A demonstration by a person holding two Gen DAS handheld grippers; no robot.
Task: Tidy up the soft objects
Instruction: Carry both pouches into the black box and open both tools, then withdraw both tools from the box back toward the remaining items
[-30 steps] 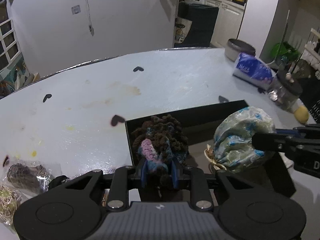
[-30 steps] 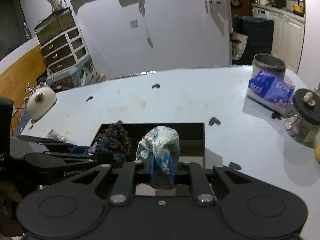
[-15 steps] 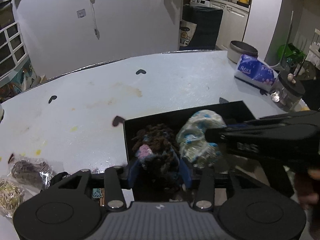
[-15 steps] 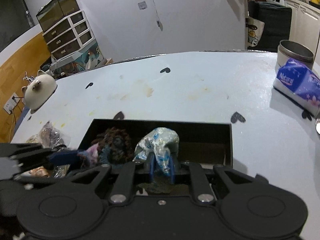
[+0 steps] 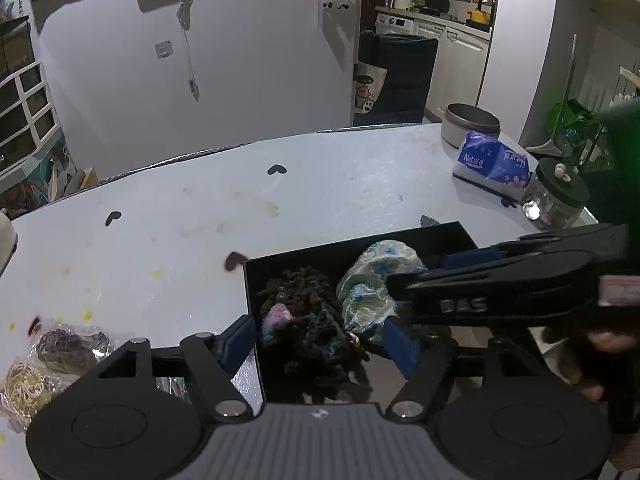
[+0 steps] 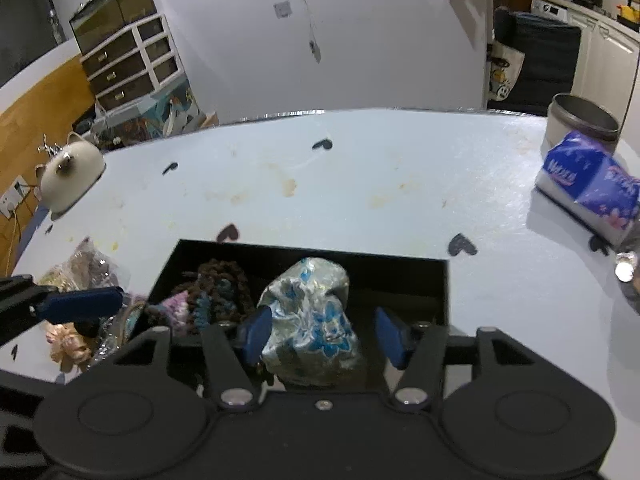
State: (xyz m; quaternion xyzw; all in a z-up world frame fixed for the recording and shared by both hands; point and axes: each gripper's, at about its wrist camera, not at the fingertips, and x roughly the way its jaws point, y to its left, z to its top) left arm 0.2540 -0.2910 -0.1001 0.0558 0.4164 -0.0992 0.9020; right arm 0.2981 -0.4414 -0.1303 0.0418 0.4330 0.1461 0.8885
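Observation:
A black box (image 5: 360,242) sits on the pale table, with two soft things lying inside it. The brown crochet piece (image 5: 304,320) with a pink patch rests at the box's left, between the spread fingers of my left gripper (image 5: 318,344). Those jaws are opening and the pads stand off it. A blue-and-white floral cloth bundle (image 6: 312,320) lies beside it in the box (image 6: 312,250). My right gripper (image 6: 323,334) straddles the bundle, its jaws opening and the right pad clear of the cloth. One blue finger (image 6: 80,304) of the left gripper shows in the right wrist view.
Clear bags of yarn pieces (image 5: 68,344) lie on the table (image 5: 200,240) left of the box. A tissue pack (image 5: 494,160), a glass jar (image 5: 556,200) and a metal tin (image 5: 472,124) stand at the far right. A white cat-shaped pot (image 6: 70,174) sits at the left edge.
Both grippers were shut on their soft things; now both sets of jaws have spread and the crochet piece and the bundle lie in the box. The left gripper drew back slightly.

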